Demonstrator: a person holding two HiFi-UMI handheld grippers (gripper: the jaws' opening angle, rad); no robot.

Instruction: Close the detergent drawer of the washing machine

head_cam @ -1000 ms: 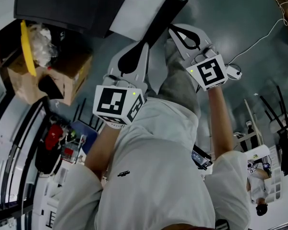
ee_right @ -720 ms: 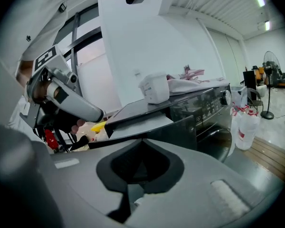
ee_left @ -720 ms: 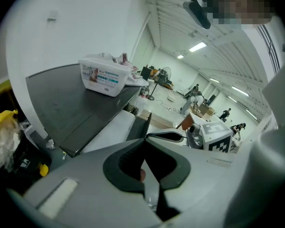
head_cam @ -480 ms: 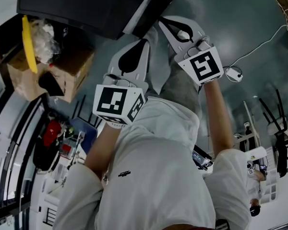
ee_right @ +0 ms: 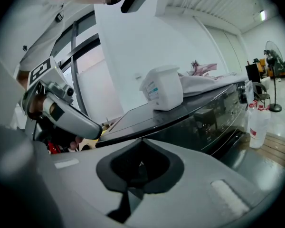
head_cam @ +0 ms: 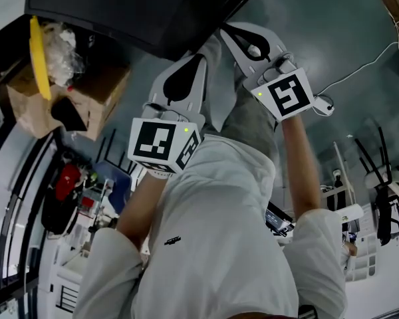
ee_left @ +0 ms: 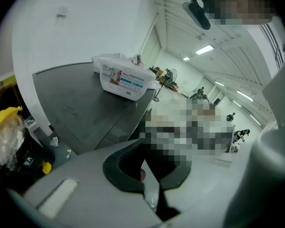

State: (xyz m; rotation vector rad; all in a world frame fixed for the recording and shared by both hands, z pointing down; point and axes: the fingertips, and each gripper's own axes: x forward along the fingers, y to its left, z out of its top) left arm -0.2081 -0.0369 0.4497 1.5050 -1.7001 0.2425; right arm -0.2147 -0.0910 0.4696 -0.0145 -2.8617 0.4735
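Note:
The washing machine is the dark body at the top of the head view. Its glossy top carries a white detergent tub, and its dark front panel faces right. I cannot make out the detergent drawer. My left gripper is held up in front of my chest, shut with nothing in it, its tips just short of the machine's edge. My right gripper is beside it, also shut and empty, its tips close under the machine's edge. Both gripper views look along the shut jaws at the machine.
A cardboard box with a yellow-rimmed bag stands left of the machine. A white bottle stands on the floor by the machine's front. A white cable runs across the floor at right. Racks and equipment stand further right.
My right gripper has moved up and left, closer to the machine's edge. The left gripper has stayed where it was. The machine now fills more of the top of the head view.

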